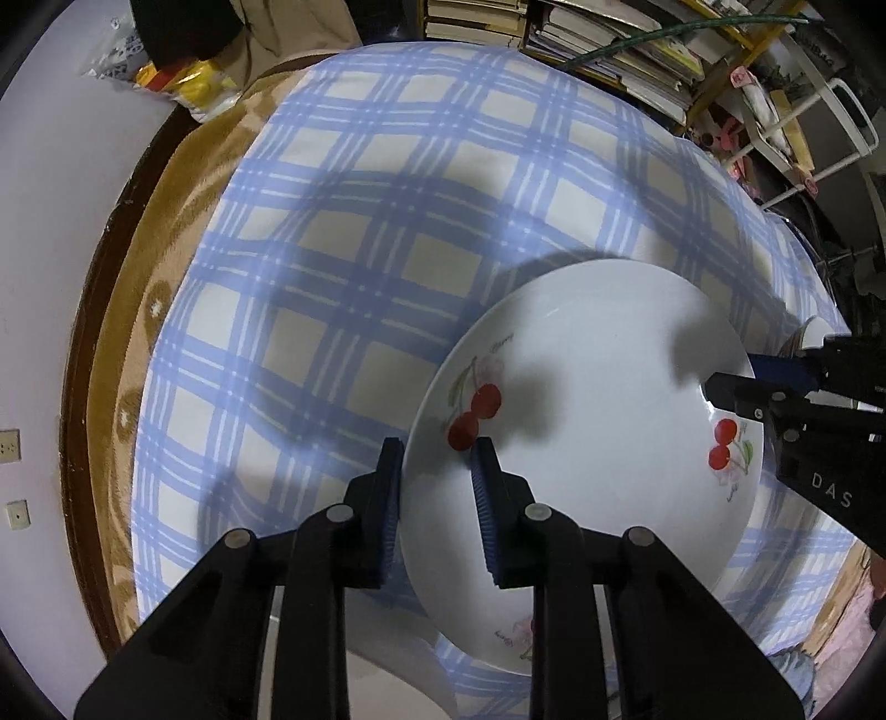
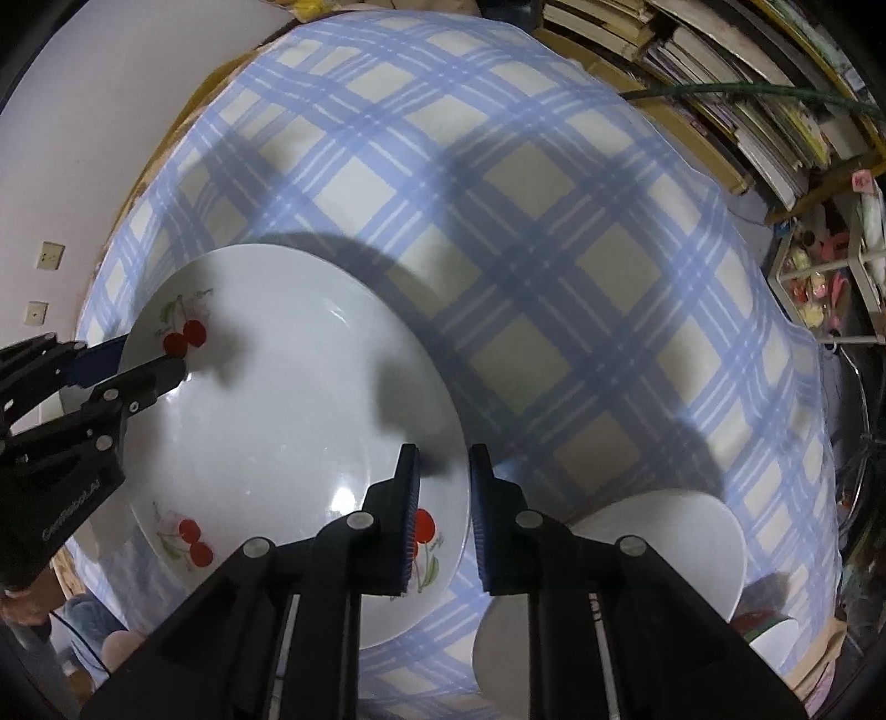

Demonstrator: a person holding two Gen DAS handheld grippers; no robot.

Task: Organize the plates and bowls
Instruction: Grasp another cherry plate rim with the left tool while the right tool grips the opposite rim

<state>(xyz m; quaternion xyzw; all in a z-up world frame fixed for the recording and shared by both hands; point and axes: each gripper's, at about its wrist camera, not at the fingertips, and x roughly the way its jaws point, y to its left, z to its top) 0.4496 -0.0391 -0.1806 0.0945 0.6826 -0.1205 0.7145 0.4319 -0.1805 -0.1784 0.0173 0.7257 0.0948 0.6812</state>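
A large white plate with red cherry prints (image 1: 598, 421) is held above the blue plaid tablecloth (image 1: 387, 232). My left gripper (image 1: 437, 459) straddles its left rim, one finger under and one over, the pads close on the rim. My right gripper (image 2: 446, 465) straddles the opposite rim of the same plate (image 2: 266, 421) in the same way. The right gripper also shows at the right edge of the left wrist view (image 1: 736, 382). The left gripper shows at the left of the right wrist view (image 2: 144, 360). A plain white plate (image 2: 664, 531) lies low right.
Stacked books (image 1: 609, 44) fill shelves behind the table. A brown patterned blanket (image 1: 166, 232) lies under the cloth at left. A yellow packet (image 1: 188, 83) sits at the back left. A white rack with pink items (image 2: 830, 266) stands at right. Another dish edge (image 2: 775, 637) shows low right.
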